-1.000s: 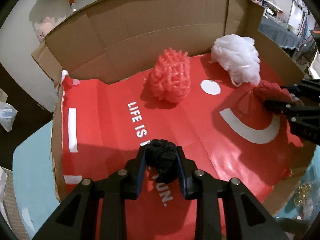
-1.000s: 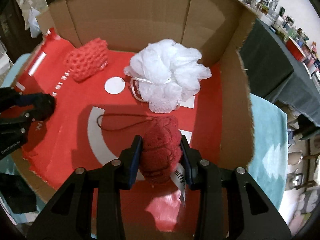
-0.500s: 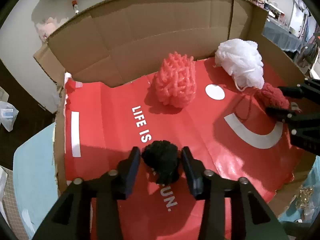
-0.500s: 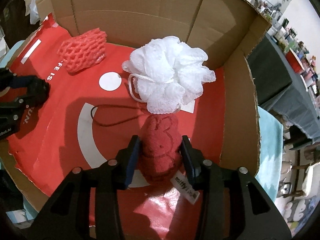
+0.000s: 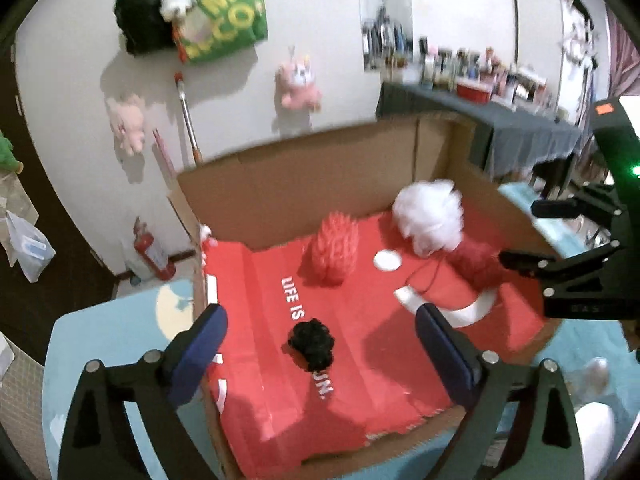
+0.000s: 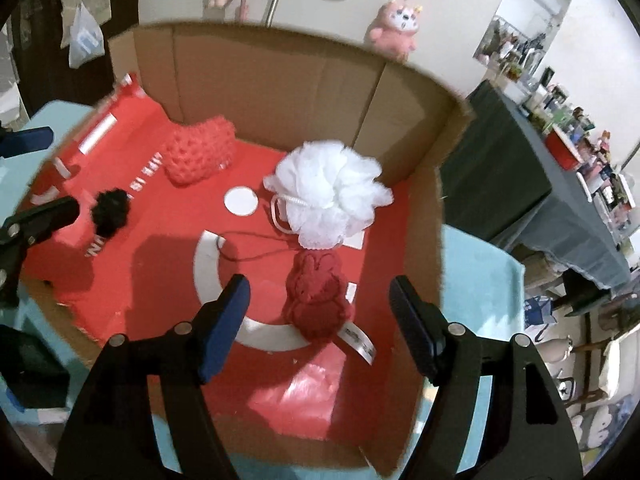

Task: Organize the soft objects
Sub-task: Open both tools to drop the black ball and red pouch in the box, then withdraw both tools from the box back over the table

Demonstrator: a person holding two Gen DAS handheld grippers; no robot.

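two tools spread wide, left tool (image 5: 318,334) above black pompom (image 5: 312,340), right tool (image 6: 320,304) above red plush (image 6: 318,296)

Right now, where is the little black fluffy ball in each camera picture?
Left wrist view: the black pompom lies low in the middle, on the red liner, below the words LIFE IS.
Right wrist view: the black pompom is far left, beside the other gripper's finger.
Shared landmark: the white bath pouf near the box's back wall.
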